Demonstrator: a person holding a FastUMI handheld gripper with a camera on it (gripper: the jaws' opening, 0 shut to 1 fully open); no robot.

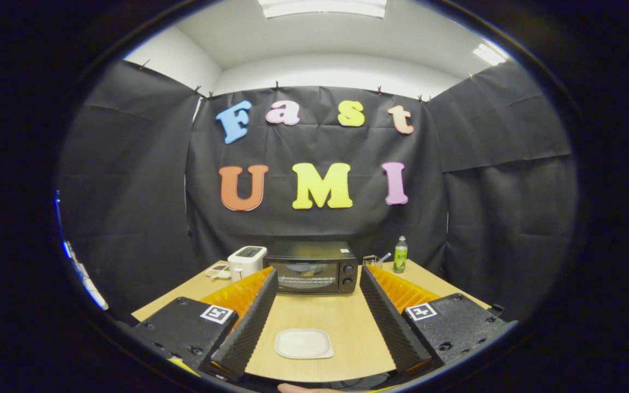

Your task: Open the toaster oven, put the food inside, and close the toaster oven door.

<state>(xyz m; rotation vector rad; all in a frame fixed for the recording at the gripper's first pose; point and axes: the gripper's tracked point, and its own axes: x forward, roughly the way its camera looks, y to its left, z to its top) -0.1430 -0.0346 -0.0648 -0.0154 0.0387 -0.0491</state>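
beyond spread fingers, shut toaster oven

— Can we read any writing on the things ahead of the hand-held gripper?
— No. The green bottle beyond the right finger has a label, but it is too small for us to read. Each finger mount carries a square marker, a pattern, not text.
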